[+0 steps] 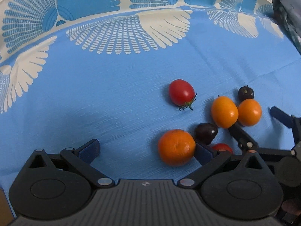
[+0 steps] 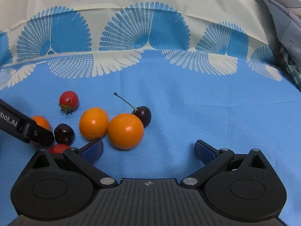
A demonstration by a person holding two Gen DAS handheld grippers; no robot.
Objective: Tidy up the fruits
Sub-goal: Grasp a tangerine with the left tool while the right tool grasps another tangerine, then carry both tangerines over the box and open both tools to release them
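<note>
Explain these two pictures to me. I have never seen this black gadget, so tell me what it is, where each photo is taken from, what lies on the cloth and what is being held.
The black gadgets are two hand-held grippers, each with two blue-padded fingers and a wide-angle camera looking along them. One picture comes from the left gripper, the other from the right gripper. Both stand open and hold nothing. On the blue patterned cloth lie small fruits: a red tomato with a green stem, another red tomato half hidden near the grippers, three orange fruits, and two dark cherries, one with a long stalk. The orange fruit beside the left gripper rests against one of its pads, ungripped.
</note>
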